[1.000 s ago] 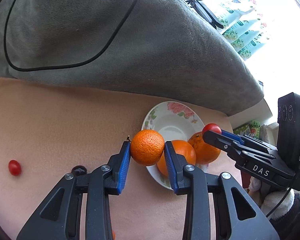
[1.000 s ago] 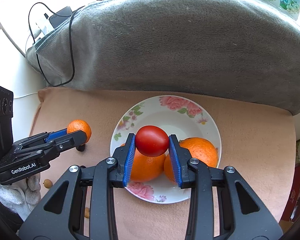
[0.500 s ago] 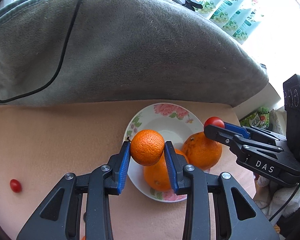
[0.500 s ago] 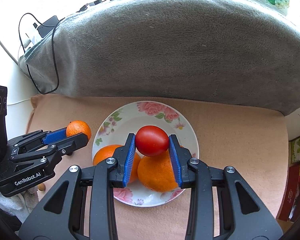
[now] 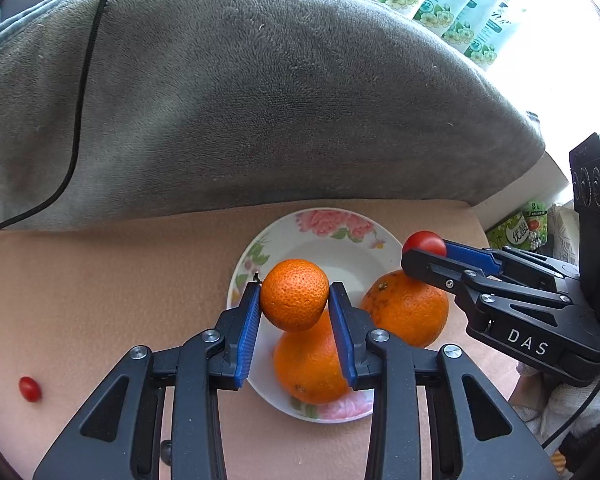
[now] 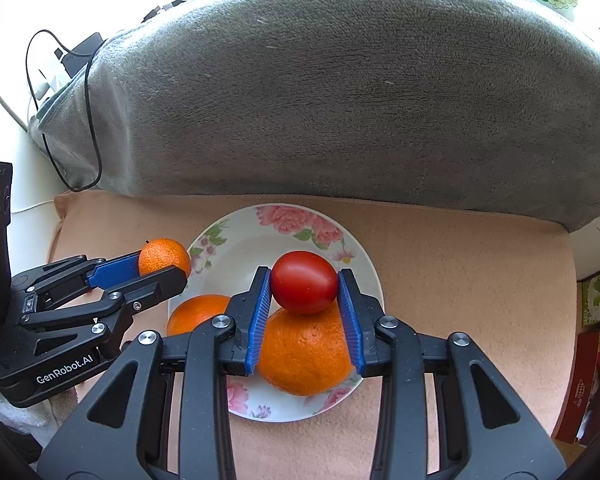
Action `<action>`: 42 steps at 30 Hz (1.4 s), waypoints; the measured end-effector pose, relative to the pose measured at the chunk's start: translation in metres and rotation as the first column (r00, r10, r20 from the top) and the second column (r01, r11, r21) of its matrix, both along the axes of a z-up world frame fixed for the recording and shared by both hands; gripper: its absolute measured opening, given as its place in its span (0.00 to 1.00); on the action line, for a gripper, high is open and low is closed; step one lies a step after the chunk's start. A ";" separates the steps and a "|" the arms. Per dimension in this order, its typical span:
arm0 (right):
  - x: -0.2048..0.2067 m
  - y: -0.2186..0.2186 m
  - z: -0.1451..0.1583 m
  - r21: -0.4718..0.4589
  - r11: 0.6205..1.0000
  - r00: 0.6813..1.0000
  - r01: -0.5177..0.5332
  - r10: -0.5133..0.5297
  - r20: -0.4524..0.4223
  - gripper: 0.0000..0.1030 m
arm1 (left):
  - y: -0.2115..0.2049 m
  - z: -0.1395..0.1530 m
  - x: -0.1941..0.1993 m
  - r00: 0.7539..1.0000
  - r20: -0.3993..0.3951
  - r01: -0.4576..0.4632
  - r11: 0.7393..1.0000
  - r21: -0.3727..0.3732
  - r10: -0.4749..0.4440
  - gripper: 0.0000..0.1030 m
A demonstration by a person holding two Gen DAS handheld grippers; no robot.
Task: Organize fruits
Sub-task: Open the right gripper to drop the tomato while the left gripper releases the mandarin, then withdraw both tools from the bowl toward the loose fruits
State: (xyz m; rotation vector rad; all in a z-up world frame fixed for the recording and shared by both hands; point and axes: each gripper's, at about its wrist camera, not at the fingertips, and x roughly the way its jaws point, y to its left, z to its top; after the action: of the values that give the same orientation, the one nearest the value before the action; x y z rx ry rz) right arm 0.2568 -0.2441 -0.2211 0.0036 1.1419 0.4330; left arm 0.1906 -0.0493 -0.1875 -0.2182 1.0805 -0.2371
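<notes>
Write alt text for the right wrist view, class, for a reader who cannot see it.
The right claw grips a red tomato above a floral plate holding two oranges. At left, the left claw grips a small mandarin by the plate's rim; a grey blanket lies behind.

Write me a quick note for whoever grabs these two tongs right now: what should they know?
Left tongs: shut on a mandarin, held above the flowered plate.
Right tongs: shut on a tomato, also above the plate.
Done: two oranges lie on the plate.
Left: set down both held fruits; a small red tomato lies on the beige mat.
</notes>
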 end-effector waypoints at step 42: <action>-0.002 -0.009 0.023 -0.029 0.994 0.992 0.106 -0.104 0.066 0.74 | 0.006 0.013 -0.001 0.999 0.040 0.011 1.000 0.019 -0.012 0.65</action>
State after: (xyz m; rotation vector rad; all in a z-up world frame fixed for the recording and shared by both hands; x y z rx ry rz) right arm 0.2549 -0.2532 -0.1979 0.0218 1.0801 0.3189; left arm 0.1893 -0.0432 -0.1746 -0.1899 1.0442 -0.2411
